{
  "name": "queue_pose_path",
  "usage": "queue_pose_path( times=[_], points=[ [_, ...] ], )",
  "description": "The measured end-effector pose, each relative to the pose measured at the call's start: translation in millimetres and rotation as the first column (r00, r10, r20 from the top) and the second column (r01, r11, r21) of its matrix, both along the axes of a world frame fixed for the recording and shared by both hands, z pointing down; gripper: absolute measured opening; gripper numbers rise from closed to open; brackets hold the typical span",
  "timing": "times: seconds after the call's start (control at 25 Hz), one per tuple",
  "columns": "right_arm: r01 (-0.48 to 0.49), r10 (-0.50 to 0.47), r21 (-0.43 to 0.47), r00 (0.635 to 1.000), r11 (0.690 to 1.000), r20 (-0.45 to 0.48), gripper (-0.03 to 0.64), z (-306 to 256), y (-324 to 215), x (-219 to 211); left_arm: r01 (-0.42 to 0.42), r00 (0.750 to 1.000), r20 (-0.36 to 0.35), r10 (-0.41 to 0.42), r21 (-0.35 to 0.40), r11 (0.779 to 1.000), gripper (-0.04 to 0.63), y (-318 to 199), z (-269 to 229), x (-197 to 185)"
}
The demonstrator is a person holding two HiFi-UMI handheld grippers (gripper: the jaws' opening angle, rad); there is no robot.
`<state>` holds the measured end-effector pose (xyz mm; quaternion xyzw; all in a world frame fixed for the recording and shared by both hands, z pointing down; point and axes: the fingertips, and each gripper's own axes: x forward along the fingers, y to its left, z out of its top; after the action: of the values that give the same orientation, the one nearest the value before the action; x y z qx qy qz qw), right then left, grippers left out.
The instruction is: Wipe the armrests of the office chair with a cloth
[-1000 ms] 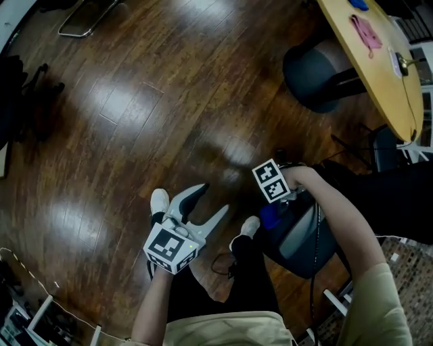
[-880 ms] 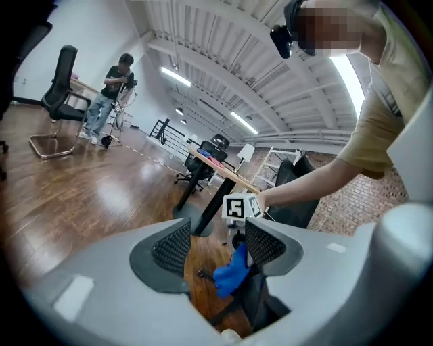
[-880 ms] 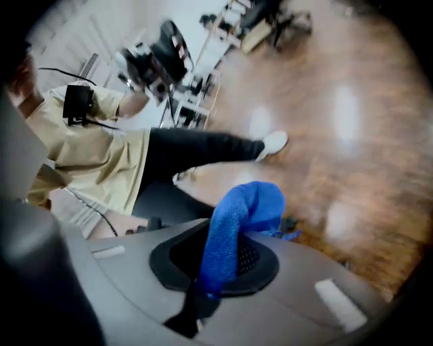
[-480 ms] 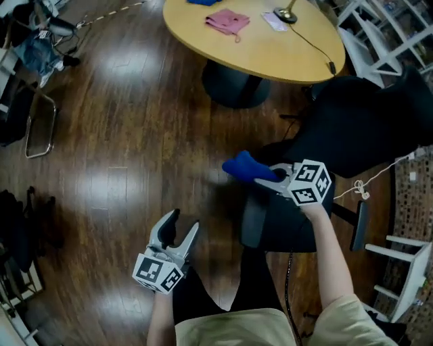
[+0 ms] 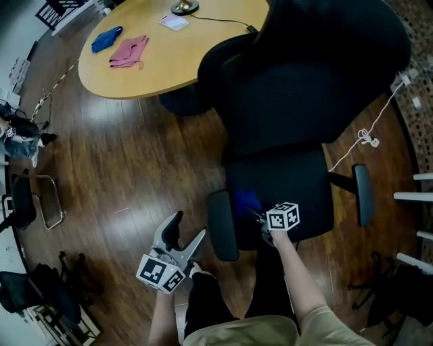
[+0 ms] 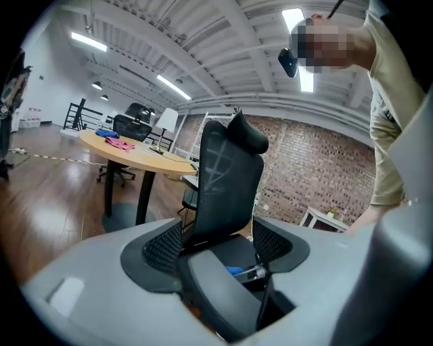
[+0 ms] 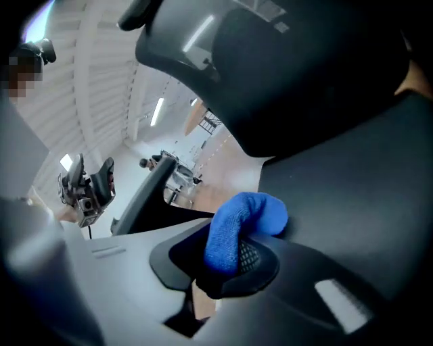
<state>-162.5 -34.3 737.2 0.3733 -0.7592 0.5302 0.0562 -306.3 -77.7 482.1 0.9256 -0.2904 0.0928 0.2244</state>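
Note:
A black office chair (image 5: 291, 108) fills the head view's upper right, with its left armrest (image 5: 222, 227) and right armrest (image 5: 362, 194) showing. My right gripper (image 5: 256, 211) is shut on a blue cloth (image 5: 246, 201) over the seat's front left corner, just right of the left armrest. In the right gripper view the blue cloth (image 7: 240, 226) bulges between the jaws above the black seat (image 7: 352, 182), apart from the armrest (image 7: 145, 192). My left gripper (image 5: 188, 228) stands open beside the left armrest, with nothing in it. In its own view the armrest pad (image 6: 223, 290) lies ahead.
A round wooden table (image 5: 169, 61) stands at the back left, bearing a pink cloth (image 5: 128, 51), a blue cloth (image 5: 107, 38) and a lamp base (image 5: 183, 7). A white cord (image 5: 369, 138) hangs right of the chair. A folding chair (image 5: 30, 203) stands left.
The head view has swung so the whole chair shows. My right gripper has carried the blue cloth down onto the seat by the left armrest. The left gripper has stayed open.

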Motion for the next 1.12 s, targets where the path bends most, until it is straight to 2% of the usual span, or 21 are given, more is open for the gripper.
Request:
queue_pose_path(
  times=[0.12, 0.28, 0.44, 0.52, 0.64, 0.72, 0.84, 0.96, 1.12],
  points=[
    [-0.008, 0.008, 0.001, 0.997, 1.0, 0.074, 0.023, 25.1, -12.9, -31.2, -0.019, 1.0, 0.02, 0.019, -0.014, 1.0, 0.307, -8.3, 8.9, 24.6],
    [0.018, -0.018, -0.065, 1.0, 0.998, 0.0, 0.023, 70.8, -19.7, -68.5, -0.035, 0.998, 0.055, 0.039, -0.067, 0.997, 0.307, -6.9, 20.9, 29.3],
    [-0.055, 0.056, -0.057, 0.998, 0.997, 0.028, 0.021, 83.8, -26.7, -52.5, -0.038, 0.996, 0.078, 0.044, -0.078, 0.996, 0.305, -0.9, 26.3, 37.6],
    [-0.05, 0.051, -0.023, 0.997, 0.998, 0.051, 0.021, 84.2, -28.7, -54.4, -0.034, 0.995, 0.091, 0.041, -0.078, 0.996, 0.305, -0.9, 26.9, 31.1],
    [-0.008, 0.008, 0.021, 1.0, 1.0, 0.002, 0.021, 86.8, -31.4, -58.0, -0.021, 0.994, 0.105, 0.028, -0.074, 0.997, 0.304, -2.1, 25.5, 20.6],
    [-0.011, 0.011, 0.031, 1.0, 0.999, -0.013, 0.02, 83.8, -39.8, -54.3, -0.012, 0.994, 0.104, 0.019, -0.066, 0.998, 0.302, -6.5, 23.6, 17.8],
    [-0.02, 0.015, 0.056, 0.997, 0.998, 0.081, 0.015, 60.0, -42.6, -61.7, 0.0, 0.995, 0.103, 0.007, -0.068, 0.998, 0.302, -5.3, 21.2, 13.4],
    [-0.044, 0.022, 0.132, 0.987, 0.99, 0.16, 0.005, 24.1, -33.9, -65.8, 0.004, 0.996, 0.084, 0.002, -0.075, 0.997, 0.302, -3.4, 16.9, 14.6],
    [-0.11, 0.021, 0.256, 0.945, 0.961, 0.327, 0.008, -37.2, -27.3, -65.4, 0.008, 0.999, 0.051, -0.005, -0.065, 0.998, 0.299, -5.9, 3.3, 17.3]
  ],
)
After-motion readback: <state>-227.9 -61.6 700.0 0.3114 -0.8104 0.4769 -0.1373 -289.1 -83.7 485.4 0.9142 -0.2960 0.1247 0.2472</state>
